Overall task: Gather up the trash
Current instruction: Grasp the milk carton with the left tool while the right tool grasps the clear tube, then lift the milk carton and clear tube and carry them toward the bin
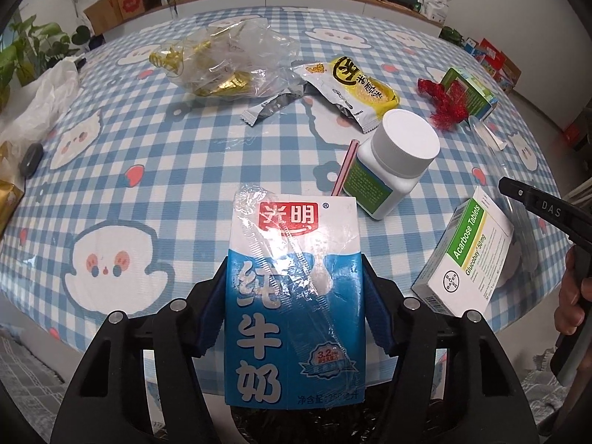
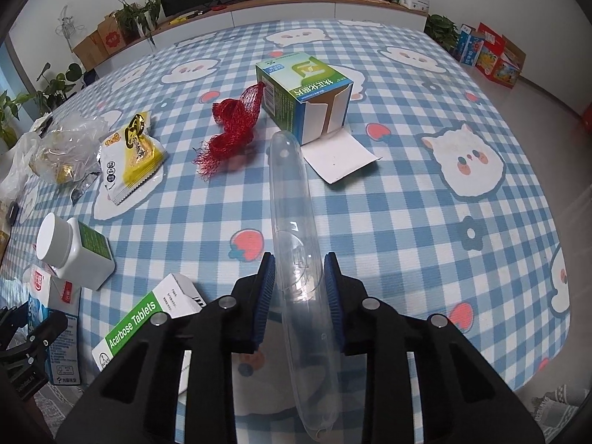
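The left gripper (image 1: 294,296) clamps a blue-and-white milk carton (image 1: 294,296) with a pink straw (image 1: 346,168), standing at the near edge of the blue checked tablecloth (image 1: 148,170). Just beyond the carton lies a white capped pill bottle (image 1: 392,162); to its right, a green-and-white tablet box (image 1: 466,255). The right gripper (image 2: 301,299) grasps a clear plastic tube (image 2: 296,222). Farther past the carton, an open green carton (image 2: 303,92), red mesh (image 2: 233,125) and a yellow snack wrapper (image 2: 133,155) lie scattered, with bare cloth between.
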Tool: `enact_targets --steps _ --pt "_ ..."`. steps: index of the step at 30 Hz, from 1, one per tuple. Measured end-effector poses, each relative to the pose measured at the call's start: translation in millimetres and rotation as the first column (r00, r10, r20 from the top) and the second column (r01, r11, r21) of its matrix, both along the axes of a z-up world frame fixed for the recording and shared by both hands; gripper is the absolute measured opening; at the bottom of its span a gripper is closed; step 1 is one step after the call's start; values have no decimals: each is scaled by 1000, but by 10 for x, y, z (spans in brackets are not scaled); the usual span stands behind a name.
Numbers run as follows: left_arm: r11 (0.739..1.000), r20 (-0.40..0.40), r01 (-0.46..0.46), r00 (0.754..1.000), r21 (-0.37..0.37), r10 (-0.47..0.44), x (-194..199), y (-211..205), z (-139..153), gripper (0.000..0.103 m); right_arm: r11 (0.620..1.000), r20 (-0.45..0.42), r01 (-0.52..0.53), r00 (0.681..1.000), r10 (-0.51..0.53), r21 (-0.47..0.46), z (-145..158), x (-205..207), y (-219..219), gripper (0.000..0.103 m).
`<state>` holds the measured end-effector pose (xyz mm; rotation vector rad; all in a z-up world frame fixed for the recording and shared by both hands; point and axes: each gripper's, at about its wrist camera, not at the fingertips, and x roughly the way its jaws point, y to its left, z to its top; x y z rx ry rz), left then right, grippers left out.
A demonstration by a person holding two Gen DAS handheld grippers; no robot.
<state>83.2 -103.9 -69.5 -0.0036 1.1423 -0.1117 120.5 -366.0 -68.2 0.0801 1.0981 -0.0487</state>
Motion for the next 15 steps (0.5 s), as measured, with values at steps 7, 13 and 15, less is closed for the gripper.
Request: enact_targets --steps 7,13,15 --pt "1000 14 -21 1000 -12 22 -17 53 62 62 1000 7 10 1000 -10 2 42 -22 -5 26" --pt "999 30 -31 999 -16 32 -56 93 135 62 1000 17 17 1000 -17 12 119 -72 -14 26" --pt "999 35 -32 999 -18 32 -72 100 167 62 1000 22 22 1000 -22 17 149 -94 -22 26"
